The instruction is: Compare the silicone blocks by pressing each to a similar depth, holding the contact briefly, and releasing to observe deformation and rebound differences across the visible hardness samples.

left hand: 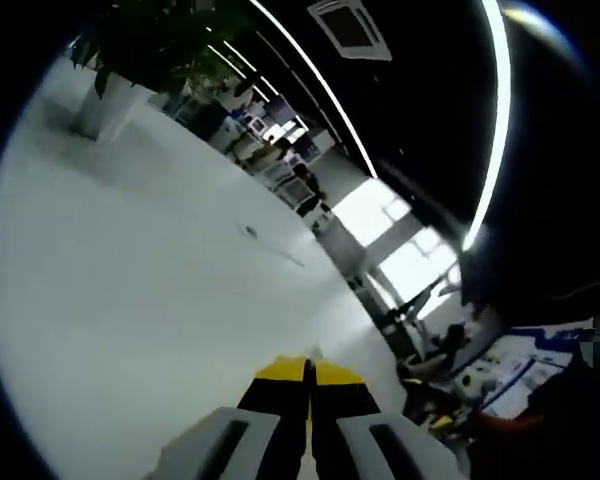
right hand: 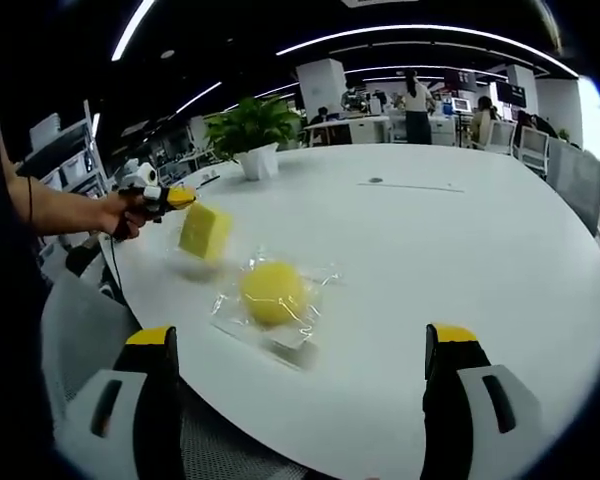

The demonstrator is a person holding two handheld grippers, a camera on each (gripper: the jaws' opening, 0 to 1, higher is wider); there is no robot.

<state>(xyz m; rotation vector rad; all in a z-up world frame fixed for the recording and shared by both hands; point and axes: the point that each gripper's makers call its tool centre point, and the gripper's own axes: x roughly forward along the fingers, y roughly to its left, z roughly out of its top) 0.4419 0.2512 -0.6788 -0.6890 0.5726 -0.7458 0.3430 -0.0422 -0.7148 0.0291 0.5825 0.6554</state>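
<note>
A round yellow silicone block [right hand: 272, 292] lies in a clear bag on the white table [right hand: 460, 240]. My right gripper [right hand: 300, 338] is open, its jaws set wide apart just short of that block and touching nothing. Left of it, a hand holds my left gripper [right hand: 178, 197] over the table's edge. A square yellow block [right hand: 205, 232] hangs tilted from its tip, off the table, apparently by its clear wrap. In the left gripper view the left gripper [left hand: 308, 372] has its yellow-tipped jaws pressed together, and the block is hidden below them.
A potted plant [right hand: 252, 130] stands at the table's far left and appears as a plant [left hand: 145, 45] in the left gripper view. A small dark mark [right hand: 376, 181] sits mid-table. Desks, chairs and people [right hand: 416, 98] fill the back of the office. The table's near rim [right hand: 310, 455] curves close to me.
</note>
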